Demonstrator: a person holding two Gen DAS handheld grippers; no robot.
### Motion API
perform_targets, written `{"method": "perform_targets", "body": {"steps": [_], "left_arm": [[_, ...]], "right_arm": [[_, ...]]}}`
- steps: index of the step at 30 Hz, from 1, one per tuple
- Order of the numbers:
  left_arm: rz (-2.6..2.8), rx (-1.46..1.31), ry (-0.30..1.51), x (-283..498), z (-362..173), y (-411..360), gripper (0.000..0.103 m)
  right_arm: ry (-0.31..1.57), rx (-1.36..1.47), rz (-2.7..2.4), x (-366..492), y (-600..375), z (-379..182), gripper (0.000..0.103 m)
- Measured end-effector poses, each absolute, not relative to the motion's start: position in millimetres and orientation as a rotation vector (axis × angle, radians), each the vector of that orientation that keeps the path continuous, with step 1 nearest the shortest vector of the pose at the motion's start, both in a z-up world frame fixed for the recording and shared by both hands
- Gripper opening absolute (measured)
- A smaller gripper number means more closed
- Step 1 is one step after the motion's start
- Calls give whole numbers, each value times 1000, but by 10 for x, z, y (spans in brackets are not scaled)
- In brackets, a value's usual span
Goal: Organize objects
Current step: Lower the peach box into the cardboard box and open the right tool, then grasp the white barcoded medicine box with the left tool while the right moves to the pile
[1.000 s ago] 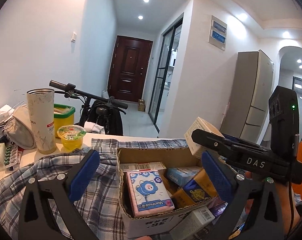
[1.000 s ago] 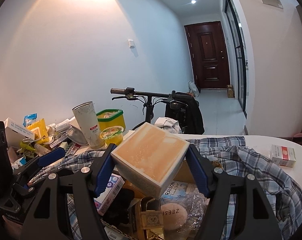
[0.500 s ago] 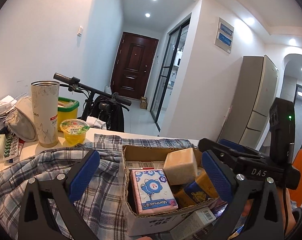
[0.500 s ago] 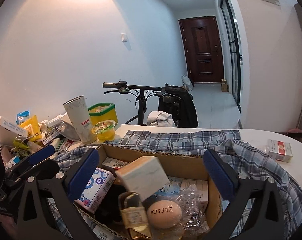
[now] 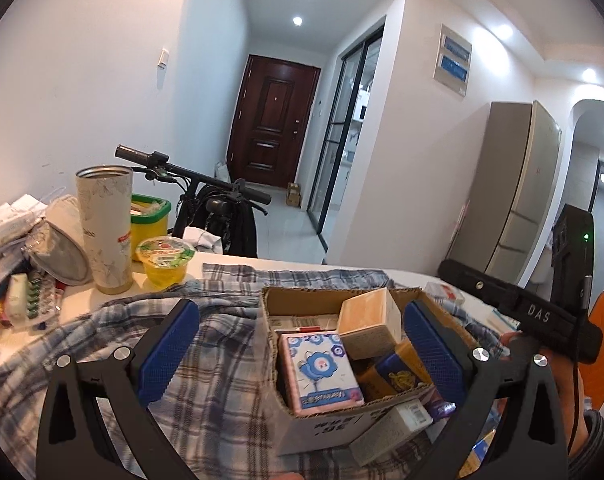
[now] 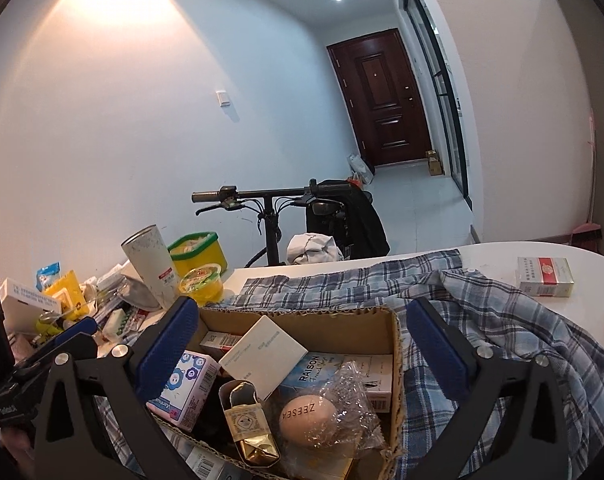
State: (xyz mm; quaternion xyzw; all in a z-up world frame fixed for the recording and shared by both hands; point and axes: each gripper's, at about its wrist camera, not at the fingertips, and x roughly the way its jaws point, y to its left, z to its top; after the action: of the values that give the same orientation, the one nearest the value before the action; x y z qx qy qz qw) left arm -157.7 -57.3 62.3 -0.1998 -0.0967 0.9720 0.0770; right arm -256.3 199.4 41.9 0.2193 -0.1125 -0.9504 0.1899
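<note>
Nearest in each wrist view, two blue-padded fingers are seen spread wide. The left gripper (image 5: 297, 344) is held apart over the near edge of a cardboard box (image 5: 330, 428), with nothing pressed between its pads. The right gripper (image 6: 302, 344) is likewise spread to its widest, empty, with the box (image 6: 302, 316) lying below and between its fingers. A tan box (image 5: 368, 322) is seen resting tilted inside the cardboard box, leaning on the other packs, free of both grippers; in the right view its pale face (image 6: 261, 354) is turned up. Beside it a pink tissue pack (image 5: 320, 372), a gold packet (image 6: 247, 424) and a wrapped egg-shaped sponge (image 6: 308, 414) are packed in. The box is set on a plaid shirt (image 6: 482, 312) spread over a white table (image 6: 542, 252). Farther left, a tall tumbler (image 5: 105, 228), a jelly cup (image 5: 165, 260) and a yellow tub (image 5: 149, 220) are stood among clutter. Behind the table a bicycle (image 6: 269, 204) is parked, and a dark door (image 5: 273, 128) closes the corridor.
</note>
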Motion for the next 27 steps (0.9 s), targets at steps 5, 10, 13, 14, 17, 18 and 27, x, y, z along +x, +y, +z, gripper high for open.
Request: {"method": "perform_targets", "body": {"steps": [5, 10, 13, 14, 17, 18, 27], "left_arm": [[2833, -613, -290, -1525, 709, -581, 103], [2806, -646, -228, -1560, 661, -460, 103], [2802, -668, -210, -1585, 604, -404, 103], [2800, -671, -206, -1588, 592, -390, 103], [2795, -673, -193, -1590, 559, -341, 103], [2797, -670, -180, -1588, 549, -323, 103], [2810, -669, -115, -1585, 498, -222, 103]], "right_arm": [[-310, 598, -2677, -2477, 2004, 514, 103], [-328, 502, -2618, -2203, 1987, 859, 103], [-241, 413, -2623, -1920, 1941, 1142, 103], [-218, 392, -2613, -1812, 1934, 1229, 103], [-174, 360, -2596, -1513, 1932, 1390, 103], [-154, 347, -2599, -1388, 1940, 1416, 103], [-59, 378, -2656, -950, 2154, 823, 103]]}}
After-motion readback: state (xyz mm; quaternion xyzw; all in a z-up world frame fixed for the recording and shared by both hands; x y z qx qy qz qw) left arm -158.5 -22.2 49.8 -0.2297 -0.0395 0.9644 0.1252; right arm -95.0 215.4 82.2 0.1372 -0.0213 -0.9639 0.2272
